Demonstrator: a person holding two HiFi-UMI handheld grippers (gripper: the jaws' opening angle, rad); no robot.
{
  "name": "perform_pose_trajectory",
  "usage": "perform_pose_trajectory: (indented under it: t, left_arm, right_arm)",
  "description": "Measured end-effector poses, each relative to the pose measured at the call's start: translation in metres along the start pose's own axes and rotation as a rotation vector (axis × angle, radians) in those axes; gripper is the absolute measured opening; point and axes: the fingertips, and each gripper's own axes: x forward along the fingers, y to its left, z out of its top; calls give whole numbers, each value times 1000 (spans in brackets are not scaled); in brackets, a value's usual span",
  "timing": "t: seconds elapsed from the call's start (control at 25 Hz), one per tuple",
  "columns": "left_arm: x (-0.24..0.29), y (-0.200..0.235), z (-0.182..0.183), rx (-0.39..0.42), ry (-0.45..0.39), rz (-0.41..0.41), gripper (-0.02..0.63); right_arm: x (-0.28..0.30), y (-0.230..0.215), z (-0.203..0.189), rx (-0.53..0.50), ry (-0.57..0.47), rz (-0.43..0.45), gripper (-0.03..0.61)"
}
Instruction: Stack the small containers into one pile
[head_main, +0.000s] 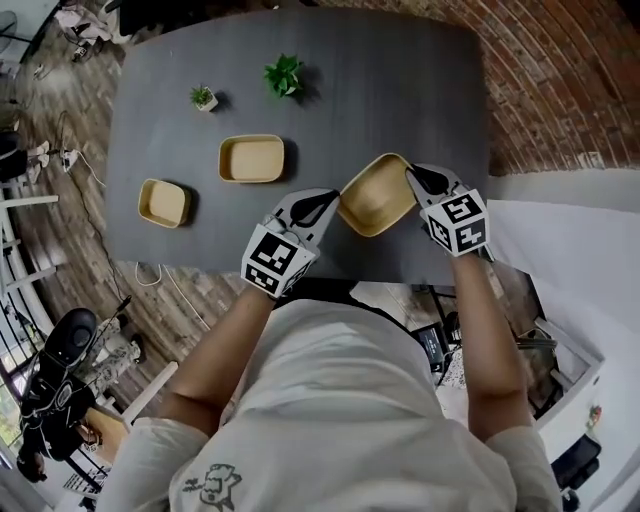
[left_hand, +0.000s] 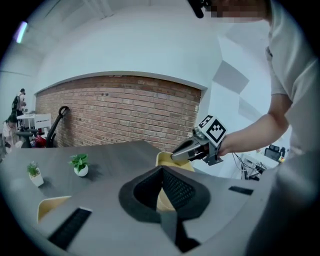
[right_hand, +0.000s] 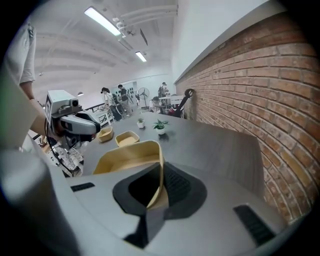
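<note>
your left tongs (head_main: 322, 205) and right tongs (head_main: 417, 180) are clamped on opposite rims of the tan container (head_main: 375, 195), up at the bench's (head_main: 400, 80) 5 o'clock edge | move both hands together, level it, centre over the middle container (head_main: 251, 160) at 10 o'clock before lowering

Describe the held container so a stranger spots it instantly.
Start at the near edge of the dark grey table. The tan container there, tilted, is the only one of three clamped by the left gripper and right gripper.
</note>
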Motion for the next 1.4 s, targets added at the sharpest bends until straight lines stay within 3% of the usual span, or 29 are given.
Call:
perform_pose_trajectory:
  t: [0.16, 0.4, 0.88, 1.4]
  left_arm:
    - [-18, -23, 1, 43, -6, 25, 11]
    - [-47, -49, -4, 11, -37, 56, 11]
    - [-80, -85, 2, 111, -42, 103, 11]
    - [-150, -57, 2, 178, -51, 166, 11]
  right_arm:
    - [-28, 17, -9, 7, -19, -4, 21]
    - [-65, 43, -21, -11, -37, -57, 21]
    - [-101, 79, -22, 42, -135, -55, 21]
    - [-74, 139, 5, 25, -151, -15, 21]
